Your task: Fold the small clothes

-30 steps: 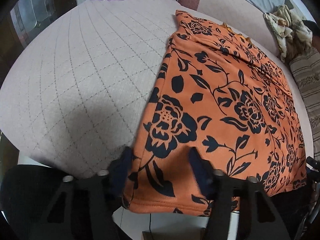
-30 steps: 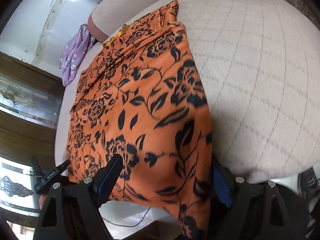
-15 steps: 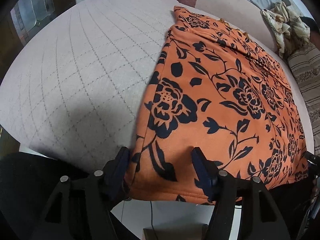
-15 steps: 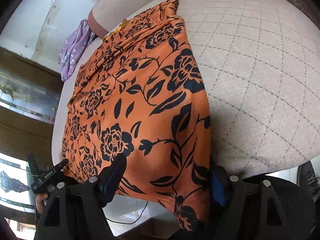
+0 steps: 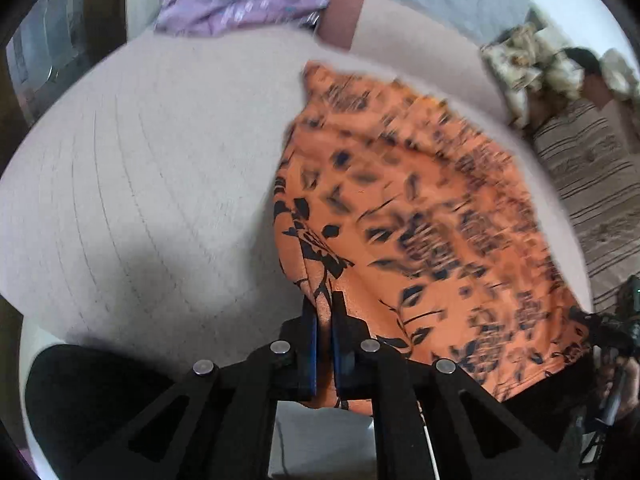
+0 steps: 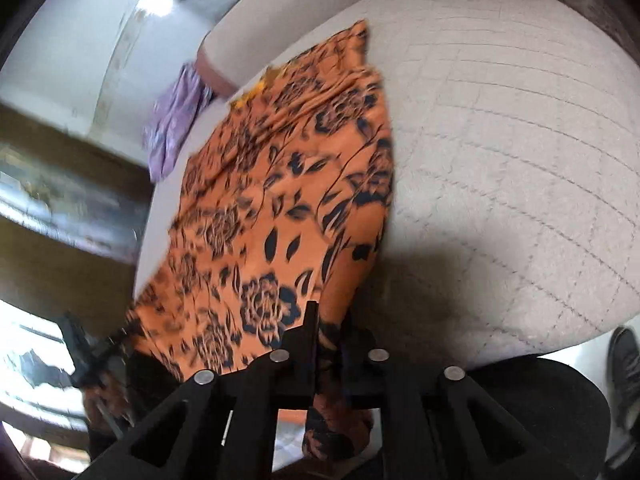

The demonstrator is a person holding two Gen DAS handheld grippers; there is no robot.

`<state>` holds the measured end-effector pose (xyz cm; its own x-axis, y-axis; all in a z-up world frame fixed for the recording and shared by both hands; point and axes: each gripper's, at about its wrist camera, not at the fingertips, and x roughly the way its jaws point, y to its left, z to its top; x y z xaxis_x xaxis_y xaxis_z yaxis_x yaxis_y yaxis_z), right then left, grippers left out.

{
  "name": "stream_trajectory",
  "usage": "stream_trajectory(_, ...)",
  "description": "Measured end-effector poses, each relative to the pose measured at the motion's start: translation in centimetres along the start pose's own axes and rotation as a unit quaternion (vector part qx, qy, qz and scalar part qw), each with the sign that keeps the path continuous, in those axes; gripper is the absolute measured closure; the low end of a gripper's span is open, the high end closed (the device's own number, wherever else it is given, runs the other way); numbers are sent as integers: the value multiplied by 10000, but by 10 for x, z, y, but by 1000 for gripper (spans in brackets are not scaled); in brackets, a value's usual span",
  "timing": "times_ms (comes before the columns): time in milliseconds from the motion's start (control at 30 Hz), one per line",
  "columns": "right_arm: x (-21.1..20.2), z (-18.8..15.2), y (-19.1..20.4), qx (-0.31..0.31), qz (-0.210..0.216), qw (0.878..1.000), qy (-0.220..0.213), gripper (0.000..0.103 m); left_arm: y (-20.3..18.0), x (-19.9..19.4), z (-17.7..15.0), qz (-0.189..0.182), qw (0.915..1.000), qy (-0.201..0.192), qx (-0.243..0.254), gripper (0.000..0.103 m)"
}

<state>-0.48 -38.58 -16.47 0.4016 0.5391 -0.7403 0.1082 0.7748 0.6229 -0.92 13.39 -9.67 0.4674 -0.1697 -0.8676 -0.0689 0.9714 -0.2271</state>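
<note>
An orange garment (image 5: 420,220) with a black flower print lies spread on a quilted beige cushion (image 5: 160,180). In the left wrist view my left gripper (image 5: 324,304) is shut on the garment's near left corner, and the cloth is pinched into a ridge between the pads. In the right wrist view the same garment (image 6: 280,200) runs away from me. My right gripper (image 6: 330,316) has its jaws closing on the near right corner. Bunched cloth is pressed between them and hangs below. Both views are blurred.
A purple flowered cloth (image 5: 240,0) lies at the far end of the cushion (image 6: 500,140). A crumpled patterned cloth (image 5: 532,64) and a striped cushion (image 5: 592,184) lie to the right. A shoe (image 6: 624,364) stands on the floor by the near edge.
Both grippers stood open astride the near hem; now both have closed on it. The near edge has gathered and lifted a little as both hands rose.
</note>
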Motion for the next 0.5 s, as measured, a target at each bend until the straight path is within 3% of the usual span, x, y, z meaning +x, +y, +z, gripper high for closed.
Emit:
stream_trajectory(33,6,1,-7,139,4,9998,141,66,5,14,-5,63,9997,228,-52,97)
stream_trajectory(67,13,0,-10,227,-23,9993,283,42,5,24,-8,144,9991,397,-51,96)
stream_trajectory(167,24,-2,0,-70,-235,9985,486,35,9,30,-14,187,9988,427,-166,94)
stream_trajectory(233,31,0,2,-110,-262,9979,584,47,5,31,-12,239,9986,473,5,95)
stream_trajectory(267,33,1,1,-139,-352,9974,618,76,4,28,-11,203,9987,453,73,97)
stream_trajectory(300,35,2,0,-168,-501,9964,662,95,4,26,-8,135,9990,415,84,97)
stream_trajectory(367,28,5,1,-48,-314,9976,608,95,-1,10,2,-19,9998,169,43,97)
stream_trajectory(500,-7,21,19,-71,194,9997,88,96,0,-17,19,-322,9991,-289,-42,97)
